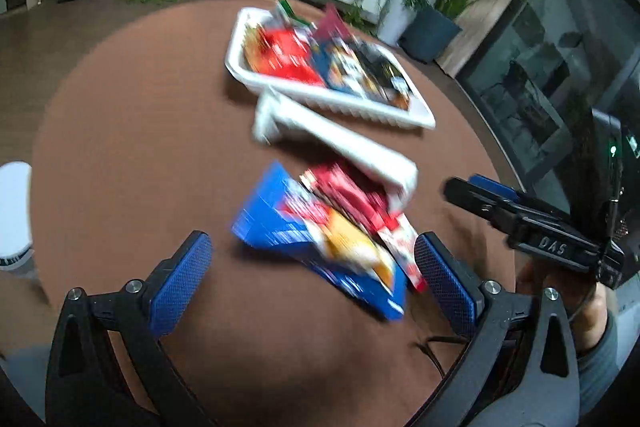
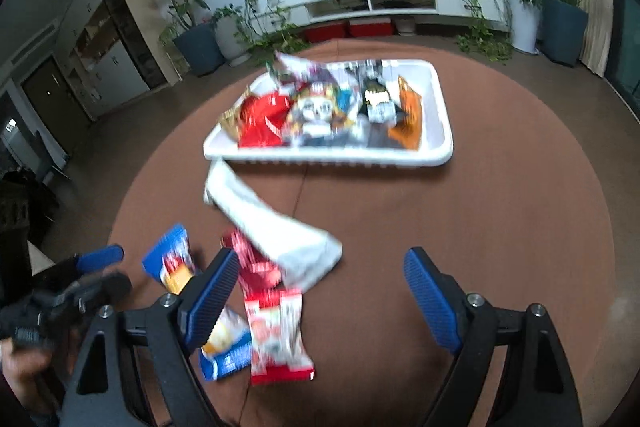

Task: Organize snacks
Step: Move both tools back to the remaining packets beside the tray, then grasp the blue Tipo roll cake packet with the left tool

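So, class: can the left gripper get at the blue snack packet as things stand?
Probably yes. The left gripper is open and empty, and the blue snack packet lies right ahead on the table, with only its right side overlapped by other packets.

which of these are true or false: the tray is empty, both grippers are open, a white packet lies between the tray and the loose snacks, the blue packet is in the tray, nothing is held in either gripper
1. The tray is empty. False: it holds several snack packets.
2. The left gripper and right gripper are open. True.
3. A white packet lies between the tray and the loose snacks. True.
4. The blue packet is in the tray. False: it lies on the brown table, near the grippers.
5. Neither gripper holds anything. True.
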Available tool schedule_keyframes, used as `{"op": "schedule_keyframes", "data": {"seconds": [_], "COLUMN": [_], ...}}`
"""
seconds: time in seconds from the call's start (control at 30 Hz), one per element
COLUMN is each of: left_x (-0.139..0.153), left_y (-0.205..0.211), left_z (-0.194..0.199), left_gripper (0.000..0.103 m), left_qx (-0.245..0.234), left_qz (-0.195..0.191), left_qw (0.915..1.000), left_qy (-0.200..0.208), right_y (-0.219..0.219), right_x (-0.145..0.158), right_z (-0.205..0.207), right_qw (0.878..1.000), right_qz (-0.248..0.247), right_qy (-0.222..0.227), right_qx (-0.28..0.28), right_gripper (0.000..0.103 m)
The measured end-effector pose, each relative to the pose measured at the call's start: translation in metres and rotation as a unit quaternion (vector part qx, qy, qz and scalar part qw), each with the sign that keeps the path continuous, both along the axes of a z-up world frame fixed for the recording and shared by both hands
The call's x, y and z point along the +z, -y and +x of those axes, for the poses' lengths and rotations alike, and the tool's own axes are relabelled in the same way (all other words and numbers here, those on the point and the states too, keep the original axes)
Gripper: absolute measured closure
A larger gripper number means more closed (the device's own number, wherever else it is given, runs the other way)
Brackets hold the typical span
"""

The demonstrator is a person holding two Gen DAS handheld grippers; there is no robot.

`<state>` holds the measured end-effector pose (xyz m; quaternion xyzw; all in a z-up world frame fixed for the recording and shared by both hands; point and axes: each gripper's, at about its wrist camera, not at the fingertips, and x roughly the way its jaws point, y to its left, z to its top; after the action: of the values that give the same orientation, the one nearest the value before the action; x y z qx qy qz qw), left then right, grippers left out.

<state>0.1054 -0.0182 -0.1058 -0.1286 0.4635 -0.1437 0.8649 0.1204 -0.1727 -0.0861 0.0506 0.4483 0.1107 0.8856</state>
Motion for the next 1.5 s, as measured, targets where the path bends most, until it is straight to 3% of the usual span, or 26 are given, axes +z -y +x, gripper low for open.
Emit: {"op": "schedule_keyframes", "data": {"seconds": [0.17, 0.3, 0.4, 0.67, 0.8, 0.9, 1.1, 1.17, 1.3, 1.37, 1.5], "left_x": [-0.006, -0.011, -0.014, -0.021, -0.019, -0.011, -0.009, -0.015, -0.017, -0.018, -0.018], "left_y": [0.021, 0.024, 0.019, 0.006, -0.002, 0.003, 0.026, 0.025, 0.012, 0.006, 0.0], "left_z": [-0.003, 0.002, 0.011, 0.021, 0.034, 0.038, 0.034, 0.036, 0.038, 0.039, 0.042], "left_gripper": [0.0, 0.0, 0.002, 0.006, 0.005, 0.007, 0.007, 0.012, 0.046, 0.055, 0.057], "left_qx": [0.008, 0.032, 0.037, 0.014, -0.016, -0.011, -0.026, -0.024, -0.033, -0.034, -0.036], "left_qz": [0.029, 0.055, 0.054, 0.062, 0.089, 0.118, 0.139, 0.14, 0.131, 0.125, 0.13], "left_qw": [0.9995, 0.9977, 0.9973, 0.9966, 0.9939, 0.9917, 0.9892, 0.989, 0.9896, 0.99, 0.9894], "left_qy": [-0.014, -0.025, -0.034, -0.053, -0.064, -0.048, -0.039, -0.042, -0.05, -0.054, -0.054], "right_y": [-0.006, -0.004, -0.007, -0.015, -0.022, -0.026, -0.025, -0.024, -0.025, -0.026, -0.029], "right_x": [-0.015, -0.019, -0.022, -0.021, -0.021, -0.023, -0.021, -0.022, -0.023, -0.024, -0.024], "right_z": [-0.016, -0.031, -0.037, -0.044, -0.048, -0.048, -0.049, -0.05, -0.05, -0.049, -0.048], "right_qw": [0.999, 0.998, 0.998, 0.998, 0.998, 0.997, 0.997, 0.997, 0.997, 0.997, 0.997], "right_qz": [-0.052, -0.054, -0.056, -0.065, -0.066, -0.069, -0.079, -0.08, -0.079, -0.077, -0.075], "right_qy": [-0.01, -0.008, -0.009, -0.003, -0.004, -0.006, -0.002, -0.004, -0.005, -0.006, -0.005], "right_qx": [-0.009, -0.015, -0.009, 0.009, 0.021, 0.023, 0.018, 0.018, 0.021, 0.02, 0.024], "right_gripper": [0.016, 0.016, 0.016, 0.016, 0.016, 0.016, 0.016, 0.016, 0.016, 0.016, 0.016]}}
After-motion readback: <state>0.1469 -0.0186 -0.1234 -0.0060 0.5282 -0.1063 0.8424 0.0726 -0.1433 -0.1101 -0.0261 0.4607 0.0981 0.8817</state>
